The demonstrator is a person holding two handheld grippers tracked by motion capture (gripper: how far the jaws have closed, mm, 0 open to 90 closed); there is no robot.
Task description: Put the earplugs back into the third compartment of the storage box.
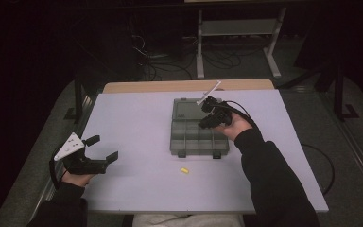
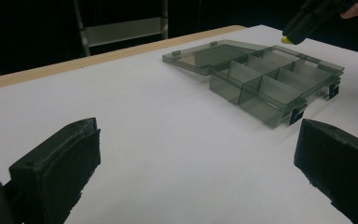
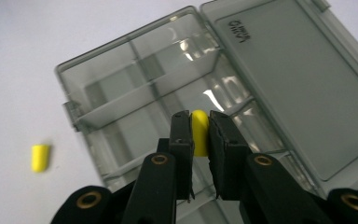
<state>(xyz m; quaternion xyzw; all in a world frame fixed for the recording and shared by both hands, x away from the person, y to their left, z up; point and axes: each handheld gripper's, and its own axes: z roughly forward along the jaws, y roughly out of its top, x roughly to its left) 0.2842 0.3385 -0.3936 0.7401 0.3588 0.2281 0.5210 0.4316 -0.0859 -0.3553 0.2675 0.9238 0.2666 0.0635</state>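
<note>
White table [image 1: 137,118]; right tool [image 3: 200,122] pinches half-hidden yellow plug [image 3: 199,130] over organiser box [image 3: 121,93]; left tool [image 1: 105,147] wide.

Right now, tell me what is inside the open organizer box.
The organizer box looks empty: bare dividers and clear floor. The right gripper holds a yellow earplug above it, and its jaws hide part of the compartments beneath.

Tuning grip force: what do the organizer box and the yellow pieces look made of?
Organizer box: hard smoky translucent plastic, glossy; it shows glare and the table through its walls. Yellow piece in the right tool: matte, rounded, probably soft foam like an earplug, though no squash shows. Loose yellow piece on the table: looks the same.
</note>
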